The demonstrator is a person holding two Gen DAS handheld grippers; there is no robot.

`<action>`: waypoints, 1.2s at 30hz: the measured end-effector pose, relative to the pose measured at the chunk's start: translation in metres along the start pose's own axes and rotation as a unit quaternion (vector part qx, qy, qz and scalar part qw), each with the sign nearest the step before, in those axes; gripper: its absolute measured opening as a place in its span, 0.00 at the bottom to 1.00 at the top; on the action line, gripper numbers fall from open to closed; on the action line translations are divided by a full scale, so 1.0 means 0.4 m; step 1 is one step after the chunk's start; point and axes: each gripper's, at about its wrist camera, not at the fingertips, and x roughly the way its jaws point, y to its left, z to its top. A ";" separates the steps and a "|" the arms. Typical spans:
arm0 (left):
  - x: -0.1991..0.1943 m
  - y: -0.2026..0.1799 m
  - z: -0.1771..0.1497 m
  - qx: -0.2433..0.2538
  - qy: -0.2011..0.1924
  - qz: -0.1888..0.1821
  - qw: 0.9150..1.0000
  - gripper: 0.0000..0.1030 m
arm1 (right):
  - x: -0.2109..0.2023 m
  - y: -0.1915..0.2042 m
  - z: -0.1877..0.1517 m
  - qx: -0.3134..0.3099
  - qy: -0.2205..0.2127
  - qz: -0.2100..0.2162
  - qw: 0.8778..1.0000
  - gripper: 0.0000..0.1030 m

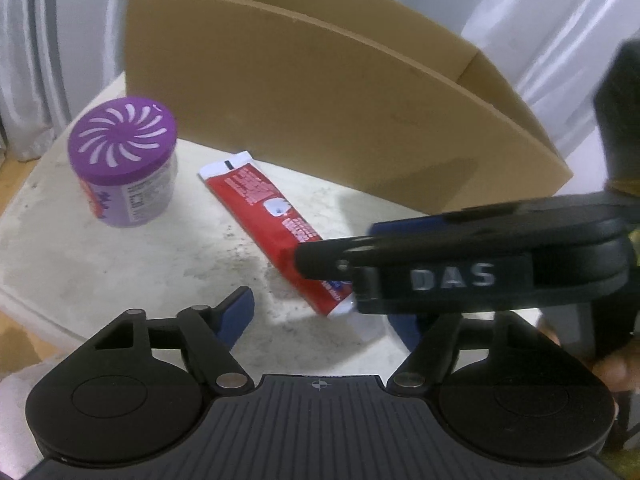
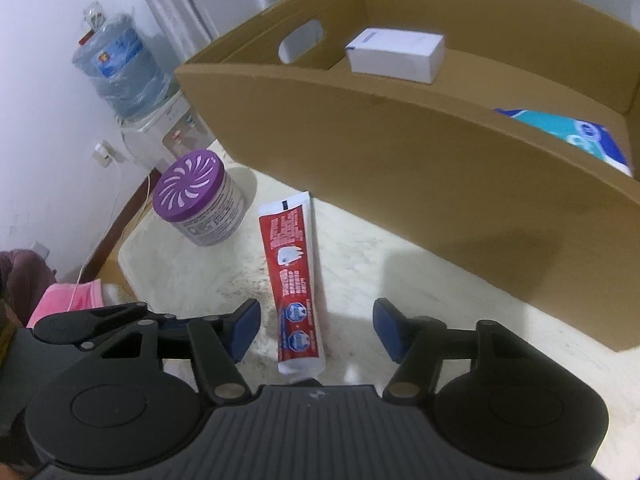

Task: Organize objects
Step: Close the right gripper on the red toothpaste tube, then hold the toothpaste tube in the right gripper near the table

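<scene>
On the pale tabletop, red toothpaste tube between parted right tongs, left tongs seemingly apart, purple-lidded jar beside cardboard box.

water dispenser, pink cloth, white curtain

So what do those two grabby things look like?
Each gripper is black plastic with two round discs, a ribbed grey base and blue finger pads: the left gripper, the right gripper. The right one carries pale letters reading DAS.

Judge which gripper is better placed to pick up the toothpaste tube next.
Right. The right gripper already straddles the toothpaste tube, jaws open; the left gripper sits beside it.
</scene>
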 end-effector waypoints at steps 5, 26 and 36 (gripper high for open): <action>0.002 0.000 0.002 0.010 -0.003 0.000 1.000 0.57 | 0.030 0.003 0.017 -0.002 0.012 0.006 1.000 0.50; -0.051 0.013 -0.060 -0.012 0.026 -0.040 0.999 0.52 | 0.011 -0.004 -0.058 0.055 0.019 0.049 0.997 0.23; -0.071 0.014 -0.074 -0.015 0.039 -0.047 0.998 0.54 | -0.015 0.003 -0.122 0.080 0.024 0.060 0.995 0.23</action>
